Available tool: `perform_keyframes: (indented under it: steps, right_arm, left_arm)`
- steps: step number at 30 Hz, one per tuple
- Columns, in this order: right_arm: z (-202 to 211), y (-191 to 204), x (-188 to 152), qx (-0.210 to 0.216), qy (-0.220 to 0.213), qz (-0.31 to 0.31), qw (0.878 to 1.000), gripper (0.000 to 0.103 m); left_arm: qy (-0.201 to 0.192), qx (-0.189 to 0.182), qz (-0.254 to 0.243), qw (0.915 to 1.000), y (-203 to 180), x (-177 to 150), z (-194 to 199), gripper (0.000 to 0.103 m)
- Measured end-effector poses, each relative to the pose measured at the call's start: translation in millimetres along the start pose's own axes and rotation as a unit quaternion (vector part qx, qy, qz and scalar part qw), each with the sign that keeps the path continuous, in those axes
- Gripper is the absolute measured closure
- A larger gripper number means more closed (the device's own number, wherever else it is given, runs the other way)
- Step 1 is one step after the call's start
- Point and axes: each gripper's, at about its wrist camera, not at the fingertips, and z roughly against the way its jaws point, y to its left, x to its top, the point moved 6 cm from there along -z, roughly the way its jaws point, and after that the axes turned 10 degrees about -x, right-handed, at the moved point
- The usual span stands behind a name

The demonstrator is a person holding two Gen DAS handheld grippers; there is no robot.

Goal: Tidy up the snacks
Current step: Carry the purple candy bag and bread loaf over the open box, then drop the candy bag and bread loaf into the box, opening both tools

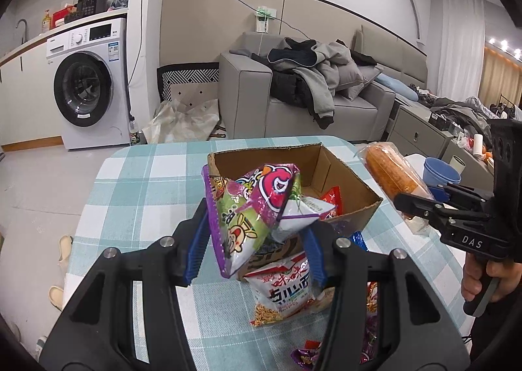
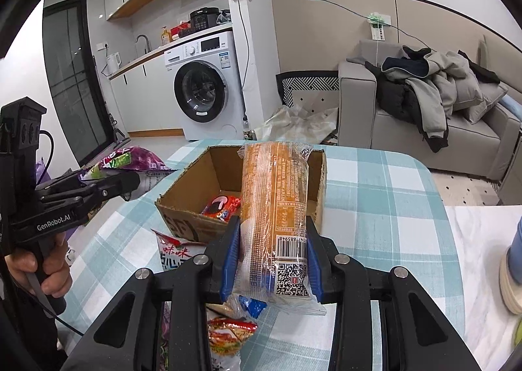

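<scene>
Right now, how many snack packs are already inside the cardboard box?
1 visible: a red packet on the floor of the cardboard box. More may be hidden behind the held purple bag and bread roll.

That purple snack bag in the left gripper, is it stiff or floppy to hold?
Probably floppy: the purple snack bag is creased and bent between the left gripper fingers. Likely light, since it hangs from a side pinch. Its glossy film may be slippery.
</scene>
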Motion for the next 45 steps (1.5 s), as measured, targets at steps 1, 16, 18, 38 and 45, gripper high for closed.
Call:
perform_keyframes:
  steps: [1, 16, 18, 38, 45]
  right_arm:
    - [-2, 0, 0, 0.002, 0.0, 0.001, 1.0, 0.067]
    - [-38, 8, 15, 0.022, 0.007, 0.004, 1.0, 0.067]
    - [-42, 8, 15, 0.022, 0.009, 0.003, 1.0, 0.067]
    - [-75, 8, 18, 0.013, 0.021, 0.002, 1.0, 0.067]
    - [-71, 9, 21, 0.004, 0.011, 0.004, 1.0, 0.053]
  left_arm:
    - [0.002, 0.0, 0.0, 1.0, -1, 1, -2, 0.054]
    - [0.023, 0.001, 0.011, 0.9997, 9, 13, -59, 0.054]
    - [0.026, -0.002, 0.015, 0.9995, 11, 13, -67, 0.054]
    - [0.038, 0.001, 0.0, 0.9993, 14, 18, -112, 0.054]
    - [0.047, 0.001, -0.011, 0.9988, 12, 12, -118, 0.052]
